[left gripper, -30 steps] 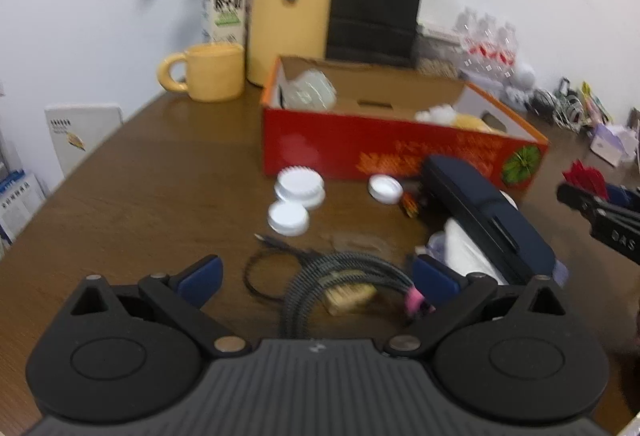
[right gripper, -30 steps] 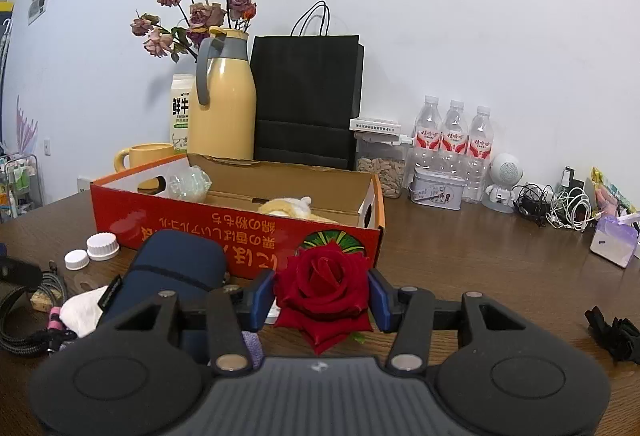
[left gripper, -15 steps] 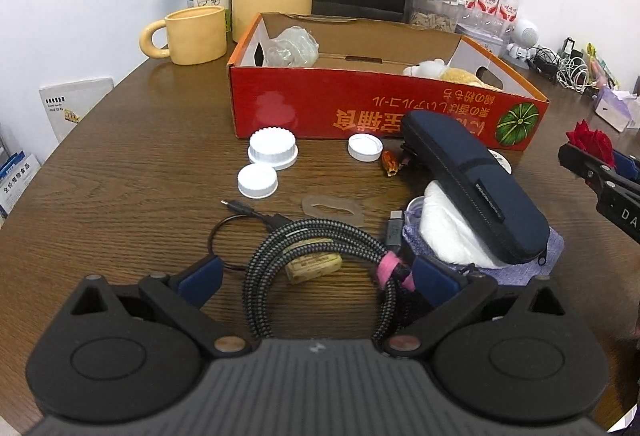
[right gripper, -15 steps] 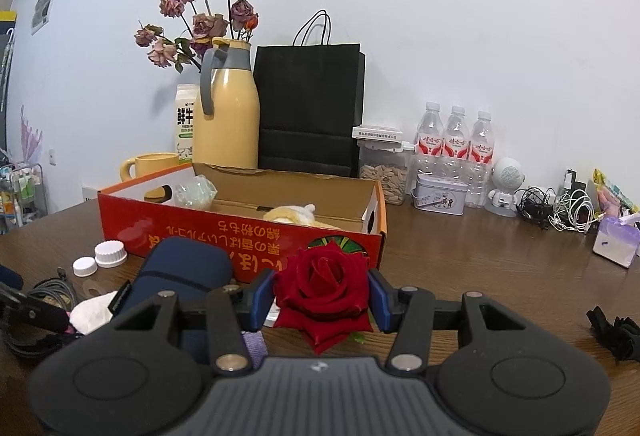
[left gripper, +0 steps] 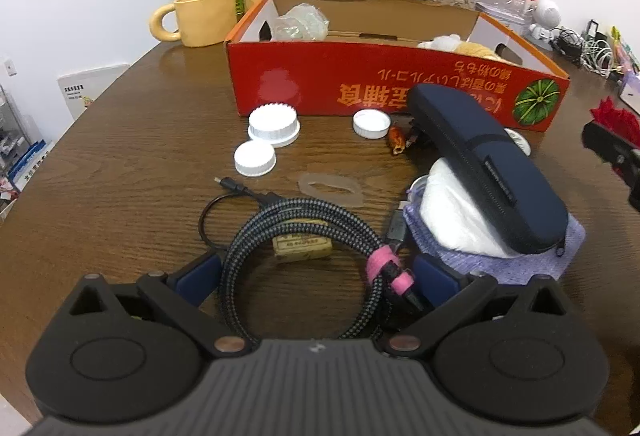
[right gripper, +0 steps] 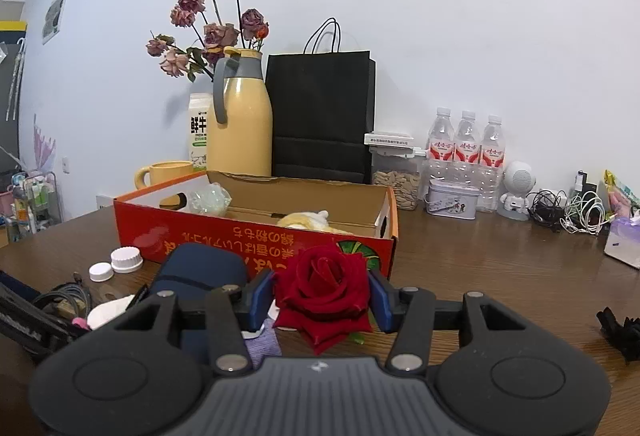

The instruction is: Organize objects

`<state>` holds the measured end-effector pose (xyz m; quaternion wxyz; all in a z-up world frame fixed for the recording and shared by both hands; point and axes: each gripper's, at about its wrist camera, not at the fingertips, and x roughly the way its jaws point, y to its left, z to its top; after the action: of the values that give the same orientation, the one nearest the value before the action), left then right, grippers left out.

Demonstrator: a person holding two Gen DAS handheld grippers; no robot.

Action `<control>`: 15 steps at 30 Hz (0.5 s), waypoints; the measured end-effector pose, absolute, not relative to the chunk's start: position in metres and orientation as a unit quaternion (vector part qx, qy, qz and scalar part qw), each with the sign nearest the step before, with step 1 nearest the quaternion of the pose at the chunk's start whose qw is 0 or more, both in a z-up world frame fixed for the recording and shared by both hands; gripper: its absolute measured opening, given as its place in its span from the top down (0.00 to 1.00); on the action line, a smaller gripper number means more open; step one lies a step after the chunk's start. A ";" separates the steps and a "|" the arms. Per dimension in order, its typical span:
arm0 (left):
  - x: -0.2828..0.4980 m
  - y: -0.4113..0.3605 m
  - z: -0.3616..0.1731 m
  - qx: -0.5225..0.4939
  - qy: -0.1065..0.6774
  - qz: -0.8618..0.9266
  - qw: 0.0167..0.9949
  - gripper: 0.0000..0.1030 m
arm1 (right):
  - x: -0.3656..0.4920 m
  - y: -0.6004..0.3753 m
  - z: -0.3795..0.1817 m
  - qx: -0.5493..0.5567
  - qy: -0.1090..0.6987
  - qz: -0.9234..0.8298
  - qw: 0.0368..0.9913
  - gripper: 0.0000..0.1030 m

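Left tool (left gripper: 316, 272) apart, pitched down over the coiled braided cable (left gripper: 304, 236), blue pads straddling the near half of the coil without pressing on it. Coil dead ahead and just below the tips, flat on the table (left gripper: 120, 172), long axis running crosswise between the pads, pink strap (left gripper: 386, 268) close by the right-hand pad, thin black lead trailing off to the far left. Nearer by a wide margin to this tool than to the other. Right tool (right gripper: 322, 294) clamped on a red rose (right gripper: 324, 288), bloom pinched between both pads, held level and clear of the table, off to the right of the left tool. Red cardboard box (left gripper: 396, 84) straight beyond the coil, open top facing up, likely the destination for both; next move probably a squeeze across the coil's short width, with some risk of catching only a few strands. Counted ahead of the left tool: three white caps (left gripper: 273, 124), one dark blue zip case (left gripper: 484, 168) lying slantwise on a white bundle and a lilac cloth, one clear silicone ring, one small wrapped bar inside the coil. Farther back: one yellow mug, one milk carton, one yellow flask, three water bottles.
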<state>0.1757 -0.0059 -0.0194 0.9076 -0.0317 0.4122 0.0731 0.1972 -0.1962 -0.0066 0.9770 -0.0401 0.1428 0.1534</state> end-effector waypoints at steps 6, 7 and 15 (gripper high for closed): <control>0.173 -0.005 -0.022 -0.025 0.399 0.079 0.913 0.00 | 0.195 -0.197 -0.006 -0.038 0.139 0.161 0.976 0.51; 0.173 -0.005 -0.022 -0.025 0.396 0.078 0.915 0.00 | 0.194 -0.197 -0.006 -0.038 0.138 0.162 0.976 0.51; 0.160 -0.006 -0.027 -0.025 0.361 0.075 0.929 0.02 | 0.193 -0.198 -0.006 -0.038 0.136 0.166 0.976 0.53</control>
<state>0.1597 -0.0059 -0.0270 0.9293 -0.0247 0.3607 0.0751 0.1927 -0.1977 -0.0063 0.9761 -0.0377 0.1359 0.1656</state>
